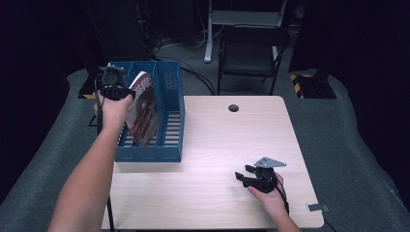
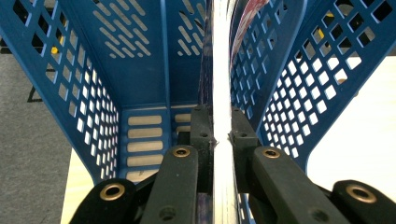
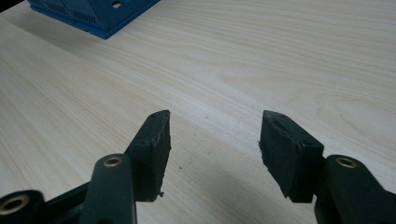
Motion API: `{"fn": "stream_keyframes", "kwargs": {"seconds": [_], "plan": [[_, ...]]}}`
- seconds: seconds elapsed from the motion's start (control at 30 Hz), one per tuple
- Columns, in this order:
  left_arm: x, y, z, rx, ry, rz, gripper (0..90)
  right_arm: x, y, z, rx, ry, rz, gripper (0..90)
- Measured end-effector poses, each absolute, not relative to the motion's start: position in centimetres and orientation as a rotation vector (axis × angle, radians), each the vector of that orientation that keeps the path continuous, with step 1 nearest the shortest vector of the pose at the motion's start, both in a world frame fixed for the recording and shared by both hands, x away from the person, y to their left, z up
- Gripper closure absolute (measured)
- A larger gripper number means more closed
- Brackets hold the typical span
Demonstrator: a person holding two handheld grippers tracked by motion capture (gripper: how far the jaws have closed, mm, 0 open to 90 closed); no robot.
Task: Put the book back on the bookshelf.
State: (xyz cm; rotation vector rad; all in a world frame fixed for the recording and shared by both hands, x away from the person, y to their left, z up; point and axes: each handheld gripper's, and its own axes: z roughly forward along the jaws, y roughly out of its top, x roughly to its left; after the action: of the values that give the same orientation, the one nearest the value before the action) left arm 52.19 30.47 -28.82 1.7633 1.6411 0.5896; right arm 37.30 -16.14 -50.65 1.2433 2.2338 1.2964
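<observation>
Setting: pale wood table (image 1: 212, 145), dark curtained room, grey carpet, one black chair (image 1: 249, 53) behind.
Magazine (image 1: 143, 108): one, standing on edge in blue file rack (image 1: 171, 125), long axis upright, top tilted toward rack's far end, cover facing right.
Rack: one, at table's left rear, three compartments; magazine in middle one.
Left gripper (image 2: 222, 135): pinching magazine's edge from above, jaws nearly together.
Right gripper (image 3: 215, 140): spread, nothing between jaws, low over bare table near front right.

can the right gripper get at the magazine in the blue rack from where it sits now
Probably yes. The right gripper rests open on bare table, and nothing lies between it and the blue rack. But the left gripper already clamps the magazine at its top edge, so room there is tight.
</observation>
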Motion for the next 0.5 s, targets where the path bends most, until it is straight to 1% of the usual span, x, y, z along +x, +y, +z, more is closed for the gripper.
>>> {"fn": "stream_keyframes", "kwargs": {"seconds": [0.5], "plan": [[51.42,31.35,-29.10,1.782,1.636,0.573,82.9,37.30,-16.05,-50.65,1.246,2.240,1.297,42.7]]}}
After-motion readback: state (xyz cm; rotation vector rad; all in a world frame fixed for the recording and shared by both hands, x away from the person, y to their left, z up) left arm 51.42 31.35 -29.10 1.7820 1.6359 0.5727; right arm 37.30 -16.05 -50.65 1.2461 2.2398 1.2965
